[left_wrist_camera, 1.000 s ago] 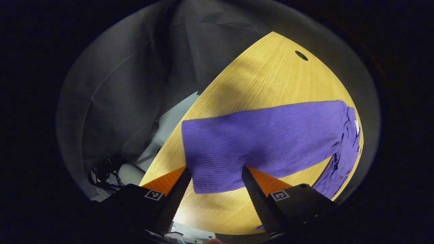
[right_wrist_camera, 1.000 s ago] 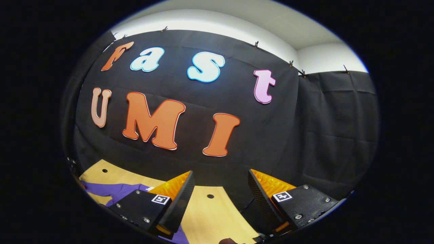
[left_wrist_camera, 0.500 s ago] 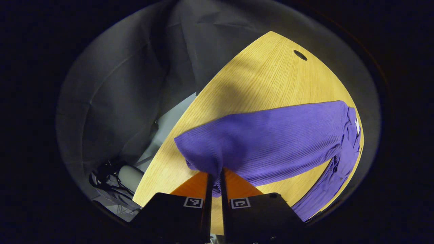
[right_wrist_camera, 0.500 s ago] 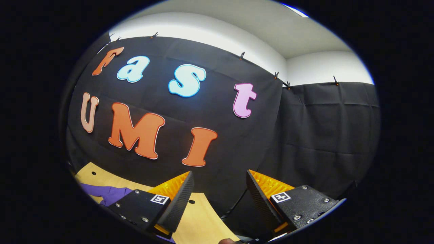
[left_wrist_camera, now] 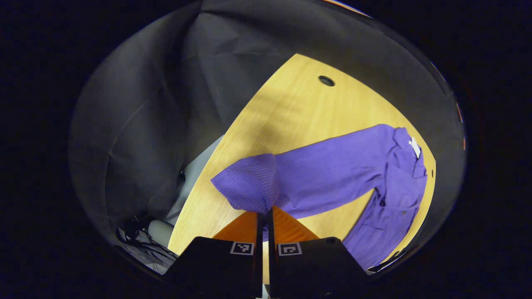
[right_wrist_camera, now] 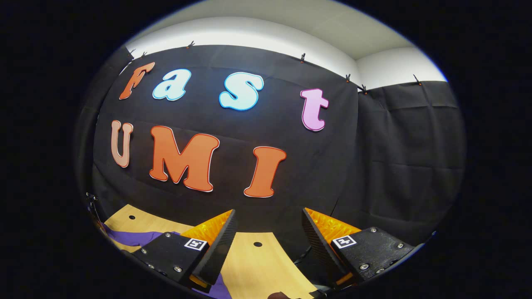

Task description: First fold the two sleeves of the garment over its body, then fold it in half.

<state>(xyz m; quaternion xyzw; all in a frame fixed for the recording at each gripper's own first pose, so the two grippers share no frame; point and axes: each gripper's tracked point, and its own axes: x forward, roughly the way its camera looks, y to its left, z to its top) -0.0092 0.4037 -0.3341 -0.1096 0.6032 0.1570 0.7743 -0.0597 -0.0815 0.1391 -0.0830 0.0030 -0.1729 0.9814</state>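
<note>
Left tongs (left_wrist_camera: pixel 263 216) clamped on purple sleeve (left_wrist_camera: pixel 249 187) above wooden table (left_wrist_camera: pixel 291 112), right tongs (right_wrist_camera: pixel 268 232) apart

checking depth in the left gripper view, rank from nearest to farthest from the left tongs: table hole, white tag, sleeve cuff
1. sleeve cuff: pinched in the left tongs, just above the tips.
2. white tag: far right, at the collar of the purple garment.
3. table hole: top, near the wooden table's far edge.
</note>
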